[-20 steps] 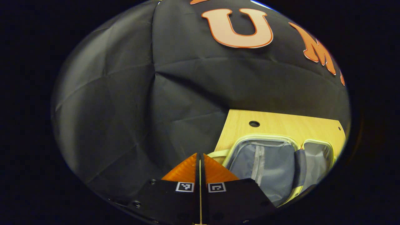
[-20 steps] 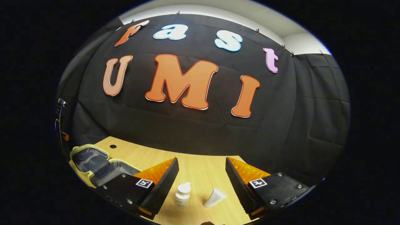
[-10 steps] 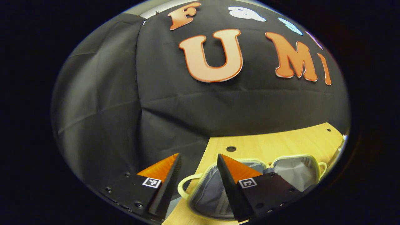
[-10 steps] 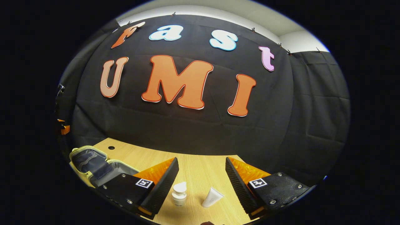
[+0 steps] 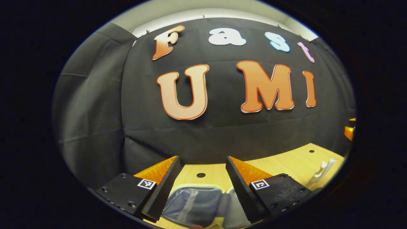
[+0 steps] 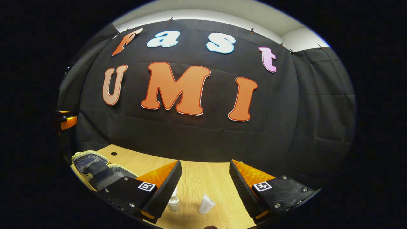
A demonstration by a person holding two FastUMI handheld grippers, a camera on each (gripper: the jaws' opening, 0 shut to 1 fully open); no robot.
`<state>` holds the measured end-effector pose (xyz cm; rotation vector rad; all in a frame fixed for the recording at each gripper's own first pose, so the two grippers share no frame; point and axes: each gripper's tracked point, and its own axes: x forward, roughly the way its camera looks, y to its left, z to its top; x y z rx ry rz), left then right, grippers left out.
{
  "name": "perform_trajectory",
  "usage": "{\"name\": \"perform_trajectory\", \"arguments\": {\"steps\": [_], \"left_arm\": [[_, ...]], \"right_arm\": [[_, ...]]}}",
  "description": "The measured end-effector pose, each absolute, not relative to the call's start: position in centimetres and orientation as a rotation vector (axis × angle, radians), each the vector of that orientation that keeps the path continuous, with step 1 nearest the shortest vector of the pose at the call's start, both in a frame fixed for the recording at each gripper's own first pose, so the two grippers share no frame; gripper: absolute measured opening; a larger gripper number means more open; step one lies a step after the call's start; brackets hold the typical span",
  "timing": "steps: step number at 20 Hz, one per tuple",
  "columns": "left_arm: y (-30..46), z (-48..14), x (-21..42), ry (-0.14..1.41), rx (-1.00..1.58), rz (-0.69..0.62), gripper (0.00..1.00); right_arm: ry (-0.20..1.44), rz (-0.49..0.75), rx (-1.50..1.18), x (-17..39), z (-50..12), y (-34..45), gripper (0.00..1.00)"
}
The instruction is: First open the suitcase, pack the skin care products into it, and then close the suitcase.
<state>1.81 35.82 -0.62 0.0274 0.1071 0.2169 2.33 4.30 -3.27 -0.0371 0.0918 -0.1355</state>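
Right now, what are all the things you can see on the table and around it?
Open pale-green suitcase with grey lining: one, lying flat at the table's left end.
Small white pump bottle: one, upright on the table between the right tongs' fingers.
White squeeze tube: one, lying just right of the bottle.
Light wooden table: one, with round holes near the suitcase.
Left tongs: open, above the suitcase.
Right tongs: open, above the bottle and tube.
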Motion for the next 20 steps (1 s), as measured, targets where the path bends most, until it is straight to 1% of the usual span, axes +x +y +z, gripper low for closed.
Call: {"name": "perform_trajectory", "arguments": {"steps": [6,9,11,15,20], "left_arm": [[28.0,1.8,1.9,0.015,-0.004,0.191,0.93],[23.5,2.3,2.3,-0.004,-0.011,0.130,0.93],[20.5,2.1,2.7,-0.001,-0.016,0.082,0.93],[14.6,1.4,3.8,0.015,-0.004,-0.026,0.92],[9.2,-1.8,4.7,0.076,0.007,-0.129,0.93]], "right_arm": [[0.077,-0.108,-0.021,2.4,-3.5,2.2,0.96],[0.072,-0.089,-0.020,2.3,-3.8,1.8,0.96],[0.075,-0.066,-0.008,2.5,-4.3,2.0,0.96],[0.093,-0.066,-0.020,2.4,-5.6,0.9,0.96],[0.140,-0.070,-0.034,1.8,-8.2,-0.5,0.96]]}}
